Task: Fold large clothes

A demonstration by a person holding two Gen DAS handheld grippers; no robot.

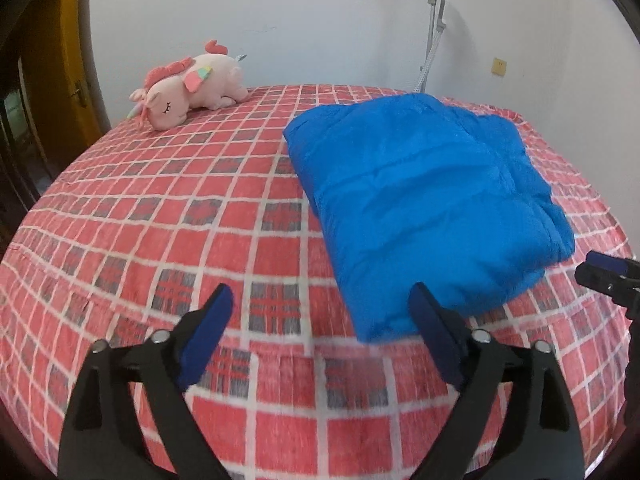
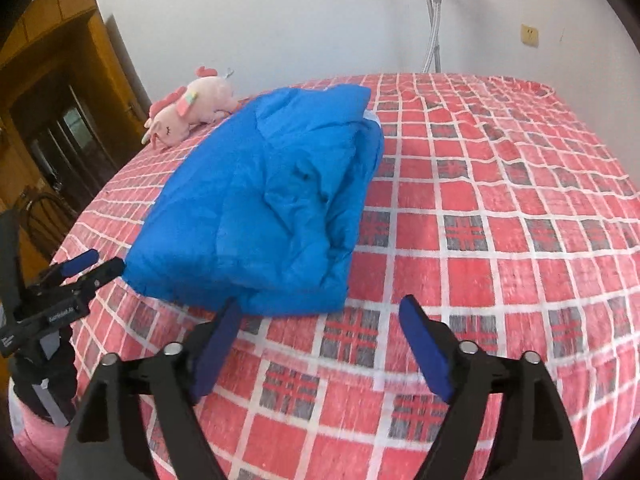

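Note:
A blue puffy jacket [image 1: 432, 204] lies folded into a thick rectangle on the bed with the red checked sheet [image 1: 160, 220]. It also shows in the right wrist view [image 2: 256, 216]. My left gripper [image 1: 320, 300] is open and empty, just before the jacket's near left corner. My right gripper [image 2: 320, 312] is open and empty, just before the jacket's near right corner. The right gripper shows at the right edge of the left wrist view [image 1: 608, 272]. The left gripper shows at the left of the right wrist view [image 2: 76, 272].
A pink plush unicorn [image 1: 188, 86] lies at the far left of the bed, near the white wall. A grey stand [image 1: 434, 20] rises behind the bed. A wooden door [image 2: 60, 100] is to the left. The sheet [image 2: 500, 200] spreads right of the jacket.

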